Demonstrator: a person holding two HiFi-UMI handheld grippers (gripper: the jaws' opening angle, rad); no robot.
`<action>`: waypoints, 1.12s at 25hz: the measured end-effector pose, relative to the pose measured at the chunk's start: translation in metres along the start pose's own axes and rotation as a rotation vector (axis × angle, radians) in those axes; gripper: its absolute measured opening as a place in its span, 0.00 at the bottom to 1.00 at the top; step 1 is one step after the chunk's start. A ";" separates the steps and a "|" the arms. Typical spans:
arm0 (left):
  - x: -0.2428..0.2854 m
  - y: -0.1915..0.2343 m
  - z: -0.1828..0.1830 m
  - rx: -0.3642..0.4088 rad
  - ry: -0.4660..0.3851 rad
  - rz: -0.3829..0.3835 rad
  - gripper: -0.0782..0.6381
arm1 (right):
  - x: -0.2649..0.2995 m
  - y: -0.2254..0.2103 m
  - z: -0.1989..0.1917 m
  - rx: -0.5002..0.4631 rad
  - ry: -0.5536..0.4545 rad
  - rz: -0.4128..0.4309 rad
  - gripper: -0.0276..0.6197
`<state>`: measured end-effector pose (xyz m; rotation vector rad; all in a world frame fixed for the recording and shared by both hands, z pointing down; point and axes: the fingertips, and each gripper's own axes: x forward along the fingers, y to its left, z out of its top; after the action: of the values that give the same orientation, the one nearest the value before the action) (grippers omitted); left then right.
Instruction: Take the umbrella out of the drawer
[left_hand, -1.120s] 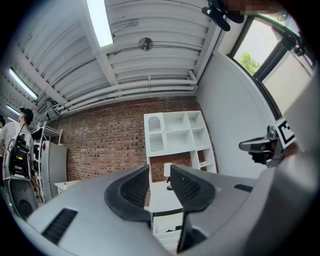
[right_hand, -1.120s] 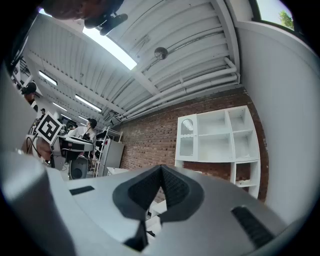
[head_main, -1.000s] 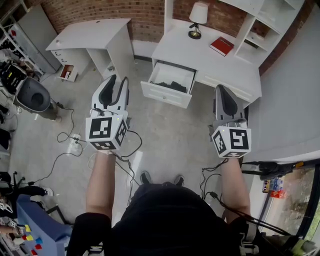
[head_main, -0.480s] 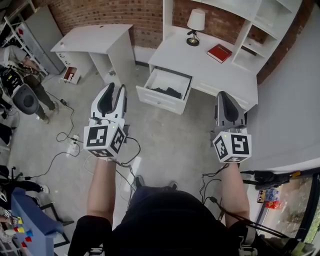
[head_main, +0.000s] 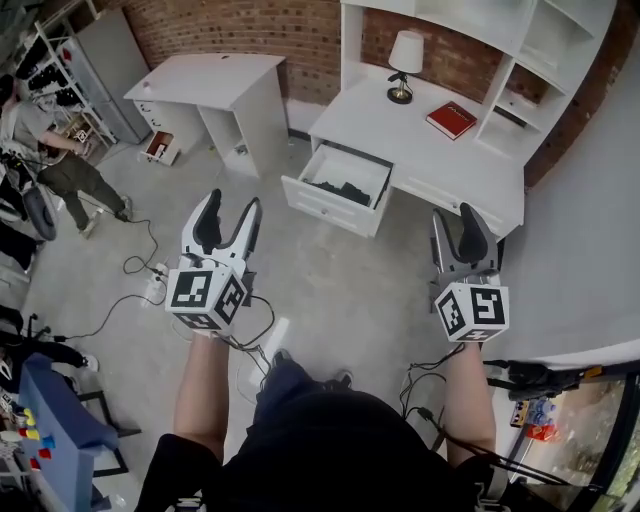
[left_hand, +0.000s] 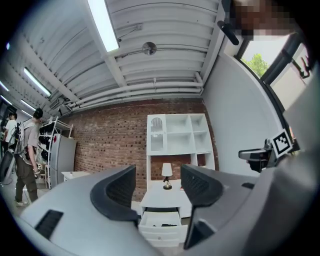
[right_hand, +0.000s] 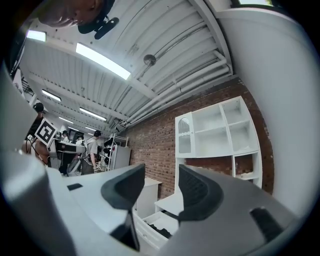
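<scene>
The white drawer (head_main: 331, 201) of the desk stands pulled open, and a dark umbrella (head_main: 345, 190) lies inside it. My left gripper (head_main: 231, 206) hovers over the floor to the left of the drawer and short of it; its jaws are opening with nothing between them. My right gripper (head_main: 457, 218) hangs at the right, near the desk's front corner, its jaws also opening and empty. In the left gripper view the gripper (left_hand: 157, 187) frames the drawer (left_hand: 159, 234) far ahead. The right gripper (right_hand: 160, 187) sees the drawer (right_hand: 150, 222) below its jaws.
The white desk (head_main: 400, 125) carries a lamp (head_main: 405, 60) and a red book (head_main: 451, 120), with shelves above. A second white desk (head_main: 215, 80) stands at the left. Cables (head_main: 150, 280) trail on the floor. A person (head_main: 55, 160) stands far left. A grey wall (head_main: 590, 240) runs along the right.
Both grippers' jaws have spread apart; the right one was shut before. Both hands have moved toward the desk, and a person has come into view at the far left.
</scene>
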<state>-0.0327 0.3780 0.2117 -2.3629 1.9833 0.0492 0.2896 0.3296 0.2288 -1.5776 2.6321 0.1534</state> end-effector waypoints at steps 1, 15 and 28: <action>-0.002 0.002 -0.005 0.000 0.013 0.011 0.47 | 0.001 0.001 -0.004 0.010 0.005 0.004 0.36; 0.034 0.056 -0.077 -0.080 0.174 0.026 0.47 | 0.048 0.027 -0.040 0.036 0.073 0.047 0.32; 0.149 0.167 -0.111 -0.194 0.158 -0.066 0.45 | 0.176 0.065 -0.063 -0.018 0.165 0.008 0.30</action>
<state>-0.1724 0.1961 0.3101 -2.6273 2.0533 0.0558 0.1486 0.1983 0.2749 -1.6532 2.7669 0.0488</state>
